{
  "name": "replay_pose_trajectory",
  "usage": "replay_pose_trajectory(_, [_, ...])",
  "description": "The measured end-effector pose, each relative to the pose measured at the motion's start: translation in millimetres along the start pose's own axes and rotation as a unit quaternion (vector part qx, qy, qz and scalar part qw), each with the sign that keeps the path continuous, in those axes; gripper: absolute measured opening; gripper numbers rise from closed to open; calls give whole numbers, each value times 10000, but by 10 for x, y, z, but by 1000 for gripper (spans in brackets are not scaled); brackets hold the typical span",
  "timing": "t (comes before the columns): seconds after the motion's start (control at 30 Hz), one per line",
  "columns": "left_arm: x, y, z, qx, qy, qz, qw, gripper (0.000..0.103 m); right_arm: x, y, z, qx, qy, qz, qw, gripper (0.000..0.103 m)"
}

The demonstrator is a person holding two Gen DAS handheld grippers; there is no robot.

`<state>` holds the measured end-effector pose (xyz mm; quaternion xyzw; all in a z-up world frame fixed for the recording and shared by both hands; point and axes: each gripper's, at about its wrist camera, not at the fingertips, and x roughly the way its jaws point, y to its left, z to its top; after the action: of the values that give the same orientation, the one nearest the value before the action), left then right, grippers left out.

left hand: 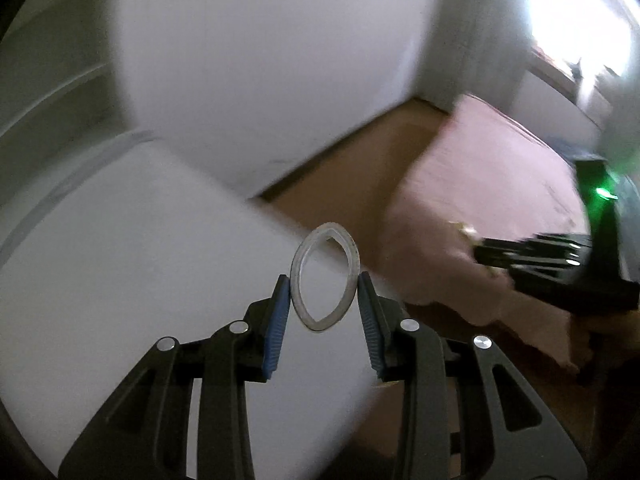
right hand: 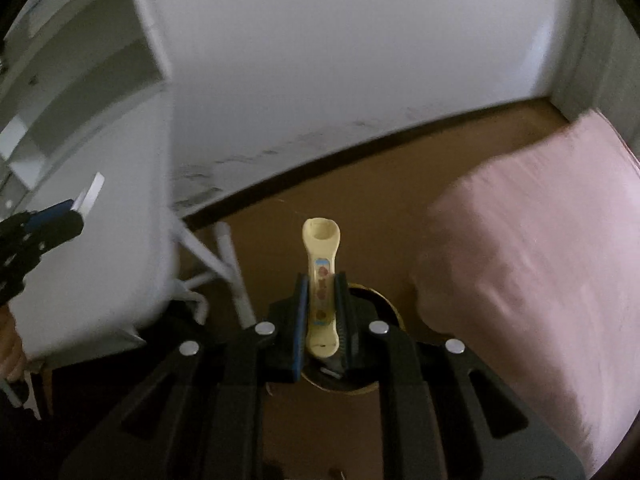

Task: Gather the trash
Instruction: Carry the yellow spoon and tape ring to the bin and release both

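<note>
In the left wrist view my left gripper [left hand: 324, 296] is shut on a flattened white ring [left hand: 324, 280], squeezed into an oval between the blue pads above a white table top [left hand: 140, 280]. In the right wrist view my right gripper [right hand: 322, 292] is shut on a cream plastic stick with a printed label [right hand: 321, 276], held upright above a dark round bin opening [right hand: 376, 308] on the brown floor. The left gripper also shows at the left edge of the right wrist view [right hand: 40, 232]. The right gripper appears at the right of the left wrist view [left hand: 532, 256].
A pink bed cover [right hand: 540, 260] fills the right side. A white table with thin white legs [right hand: 224, 256] stands left. A white wall [right hand: 320, 80] with scuffed base runs behind. White shelving [right hand: 60, 100] is at far left. Brown floor [left hand: 352, 172] lies between.
</note>
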<state>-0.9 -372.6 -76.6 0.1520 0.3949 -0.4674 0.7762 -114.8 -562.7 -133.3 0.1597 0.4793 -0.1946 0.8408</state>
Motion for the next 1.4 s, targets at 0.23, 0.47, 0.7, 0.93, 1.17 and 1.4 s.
replay_pose_trajectory(0.23, [515,-1003,-193,767,407,-650,9941,34,66,-578,-439,499,186,-66,9986,14])
replay_pose_trajectory(0.47, [1173,-1169,-318,982,788,-673,9898,34,423,-670,-614,640,458,109,9968,14])
replay_pose_trajectory(0.7, [1784,-949,-443,884,1326,-595,9854,34,889,-576,-660,584,688,236,9956,14])
replay_pose_trajectory(0.93, [2032,-866,-578,803,1611,-514,9823,34,1185,-545,-714,624,885,329,9936,14])
replay_pose_trajectory(1.17, [2128,-841,-608,754,1702,-446,9815,34,1286,-536,-730,671,992,401,9920,14])
replay_pose_trajectory(1.4, [2190,-815,-609,759,1749,-413,9808,39,1364,-543,-723,720,1085,444,9905,14])
